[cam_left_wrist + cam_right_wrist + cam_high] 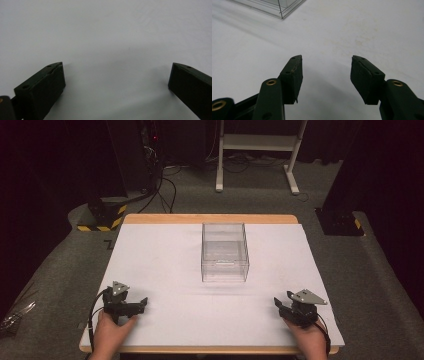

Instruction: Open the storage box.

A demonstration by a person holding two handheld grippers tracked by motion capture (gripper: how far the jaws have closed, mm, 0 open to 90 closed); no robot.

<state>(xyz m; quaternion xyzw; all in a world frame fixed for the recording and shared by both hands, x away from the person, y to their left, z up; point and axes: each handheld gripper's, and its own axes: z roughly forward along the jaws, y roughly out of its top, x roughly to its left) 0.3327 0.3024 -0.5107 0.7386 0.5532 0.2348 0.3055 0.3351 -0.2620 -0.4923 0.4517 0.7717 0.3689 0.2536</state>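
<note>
The left gripper (142, 304) rests low on the white table (165, 265) near its front left corner, and its two black, blocky jaws stand wide apart with nothing between them. The right gripper (278, 305) sits near the front right corner; its jaws, with rough worn pads (294, 75), are also spread and hold nothing. The table surface is smooth and matte. The clear plastic box (225, 252), rectangular with thin glossy walls, stands in the middle of the table, well apart from both grippers.
</note>
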